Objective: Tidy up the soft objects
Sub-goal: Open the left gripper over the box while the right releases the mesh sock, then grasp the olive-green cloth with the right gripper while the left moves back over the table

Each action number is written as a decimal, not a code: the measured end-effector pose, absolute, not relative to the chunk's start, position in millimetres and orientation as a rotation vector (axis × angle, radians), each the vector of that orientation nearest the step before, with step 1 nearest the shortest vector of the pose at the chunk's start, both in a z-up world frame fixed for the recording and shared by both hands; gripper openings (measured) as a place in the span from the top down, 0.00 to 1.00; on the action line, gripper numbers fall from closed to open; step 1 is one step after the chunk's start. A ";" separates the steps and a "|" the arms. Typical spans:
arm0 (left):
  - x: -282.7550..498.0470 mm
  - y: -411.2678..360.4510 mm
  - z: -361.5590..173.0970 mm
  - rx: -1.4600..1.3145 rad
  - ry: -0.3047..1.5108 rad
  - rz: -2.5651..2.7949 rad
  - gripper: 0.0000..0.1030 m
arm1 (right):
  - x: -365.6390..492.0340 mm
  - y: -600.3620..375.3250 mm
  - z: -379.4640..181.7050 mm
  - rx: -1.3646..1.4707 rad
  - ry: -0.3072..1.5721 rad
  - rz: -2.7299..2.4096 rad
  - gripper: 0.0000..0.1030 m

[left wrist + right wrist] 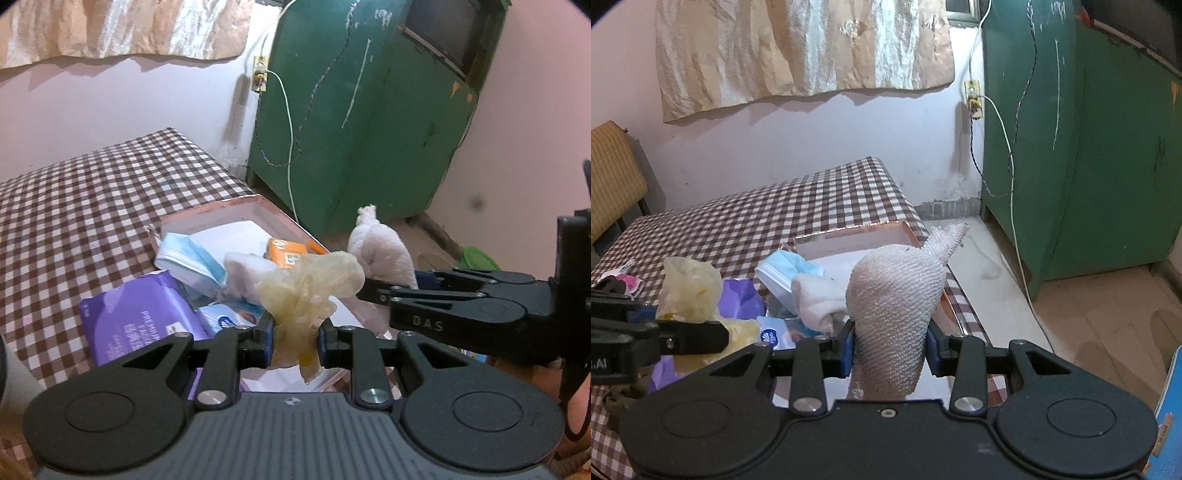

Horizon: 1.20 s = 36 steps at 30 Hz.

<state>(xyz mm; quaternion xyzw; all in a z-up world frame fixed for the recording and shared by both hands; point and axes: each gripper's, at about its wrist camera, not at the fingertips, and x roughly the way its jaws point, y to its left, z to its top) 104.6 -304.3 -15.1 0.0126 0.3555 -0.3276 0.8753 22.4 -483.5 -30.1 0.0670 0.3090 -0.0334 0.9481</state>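
My left gripper (295, 341) is shut on a crumpled yellowish plastic glove (314, 284) and holds it above the pink tray (221, 210). My right gripper (891, 349) is shut on a white knitted cloth (894, 302), held upright over the tray (857, 230). The right gripper shows in the left wrist view (373, 291) with the cloth (384, 251). The left gripper shows in the right wrist view (713, 336) with the glove (690, 288). The tray holds blue face masks (192, 258), a white cloth (816, 295), a purple wipes pack (140, 325) and an orange packet (286, 253).
The tray sits on a table with a brown checked cloth (92, 206), near its right edge. A green cabinet (354, 122) stands beyond, with a white cable (288, 122) hanging from a wall socket. A wooden chair (613, 173) is at the far left. Small dark and pink items (620, 280) lie on the table.
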 end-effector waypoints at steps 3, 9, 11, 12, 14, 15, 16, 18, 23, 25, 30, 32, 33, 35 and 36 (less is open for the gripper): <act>105.9 -310.1 -20.6 0.035 0.753 -0.684 0.76 | 26.9 -487.9 -35.2 0.150 0.634 -0.062 0.46; 111.9 -321.4 -29.2 0.052 0.772 -0.687 0.75 | 24.0 -490.9 -34.7 0.159 0.602 -0.078 0.29; 113.0 -325.8 -31.4 0.055 0.777 -0.693 0.73 | 20.6 -491.0 -32.3 0.155 0.587 -0.085 0.28; 114.1 -328.0 -32.6 0.057 0.778 -0.696 0.72 | 17.8 -490.4 -30.2 0.148 0.578 -0.093 0.28; 117.4 -332.4 -35.6 0.062 0.776 -0.702 0.59 | 12.8 -488.5 -27.8 0.138 0.565 -0.112 0.27; 119.7 -335.0 -37.7 0.072 0.780 -0.705 0.52 | 10.1 -488.2 -26.3 0.135 0.559 -0.121 0.27; 119.8 -335.9 -38.4 0.084 0.781 -0.702 0.33 | 10.5 -489.6 -24.7 0.134 0.555 -0.127 0.27; 119.7 -334.2 -39.4 0.104 0.768 -0.703 0.23 | 5.1 -490.0 -20.9 0.132 0.544 -0.146 0.27; 116.6 -315.0 -29.5 0.086 0.744 -0.673 0.16 | -6.1 -486.8 -12.8 0.112 0.521 -0.157 0.27; 113.9 -304.9 -21.9 0.089 0.726 -0.648 0.14 | -9.6 -482.4 -10.2 0.117 0.515 -0.150 0.26; 106.7 -279.5 -3.5 0.078 0.695 -0.585 0.12 | -14.0 -466.0 -4.1 0.123 0.508 -0.124 0.26; 102.3 -268.3 2.9 0.074 0.685 -0.555 0.11 | -15.2 -457.7 -1.1 0.115 0.503 -0.111 0.26; 99.6 -261.1 5.7 0.072 0.681 -0.538 0.11 | -15.9 -452.3 1.1 0.108 0.499 -0.106 0.26; 95.7 -247.8 9.8 0.065 0.678 -0.507 0.11 | -17.3 -444.1 4.9 0.107 0.493 -0.092 0.26; 93.2 -240.3 11.3 0.059 0.676 -0.491 0.11 | -17.9 -439.2 6.9 0.111 0.492 -0.075 0.26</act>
